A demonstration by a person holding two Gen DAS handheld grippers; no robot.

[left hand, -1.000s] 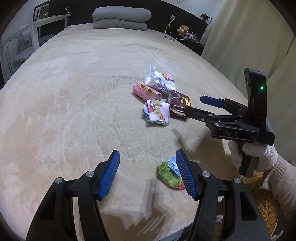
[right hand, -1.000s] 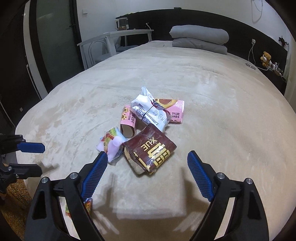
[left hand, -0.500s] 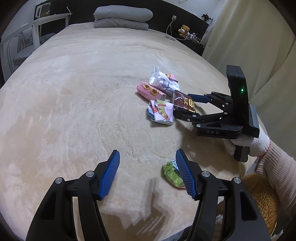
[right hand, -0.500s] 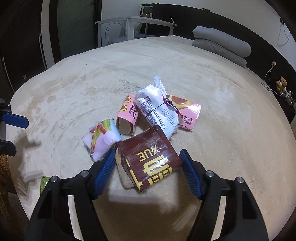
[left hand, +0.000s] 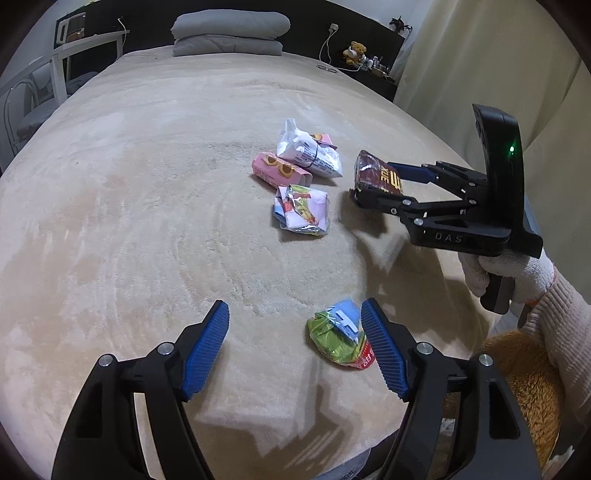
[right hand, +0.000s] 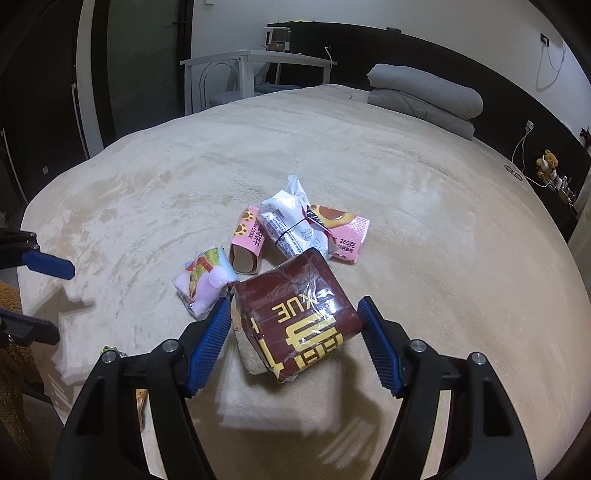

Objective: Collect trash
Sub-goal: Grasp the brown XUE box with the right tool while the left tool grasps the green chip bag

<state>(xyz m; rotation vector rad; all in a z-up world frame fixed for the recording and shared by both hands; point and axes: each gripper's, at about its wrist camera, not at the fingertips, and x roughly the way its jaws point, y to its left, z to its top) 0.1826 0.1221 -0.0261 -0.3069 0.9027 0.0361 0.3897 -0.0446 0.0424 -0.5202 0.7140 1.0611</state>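
Note:
Several snack wrappers lie on a beige bed cover. My right gripper is shut on a brown packet with gold letters and holds it just above the cover; it also shows in the left wrist view. A white bag, a pink box, a pink packet and a crumpled colourful wrapper lie beyond it. My left gripper is open and empty; a green wrapper lies by its right finger.
Grey pillows lie at the head of the bed. A white table and chair stand beside the bed. A curtain hangs to the right. A teddy bear sits on the black ledge. An orange furry thing lies below the bed edge.
My right gripper moved forward over the brown packet, closed on it and lifted it slightly. My left gripper stayed open and barely moved.

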